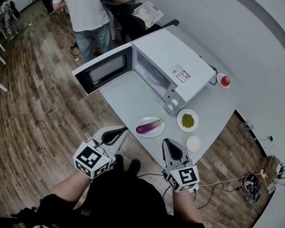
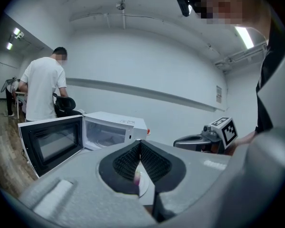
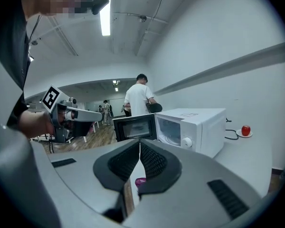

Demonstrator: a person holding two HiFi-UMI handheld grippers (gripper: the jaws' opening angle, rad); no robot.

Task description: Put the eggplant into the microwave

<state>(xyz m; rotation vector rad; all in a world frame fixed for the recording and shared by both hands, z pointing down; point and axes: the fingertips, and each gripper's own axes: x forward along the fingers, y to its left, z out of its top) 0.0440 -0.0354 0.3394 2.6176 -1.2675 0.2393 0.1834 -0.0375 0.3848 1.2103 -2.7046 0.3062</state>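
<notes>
1. Purple eggplant (image 1: 149, 126) lay on a white plate (image 1: 152, 134) near the table's (image 1: 123, 99) front edge, before the microwave (image 1: 175, 65), whose door (image 1: 103, 71) stood swung wide.
2. My left gripper (image 1: 122, 132) hung just off that edge, jaws pressed together on nothing.
3. My right gripper (image 1: 169, 144) was likewise closed and empty.
4. Green bits, peas perhaps, filled a dish (image 1: 179, 120) beside the plate.
</notes>
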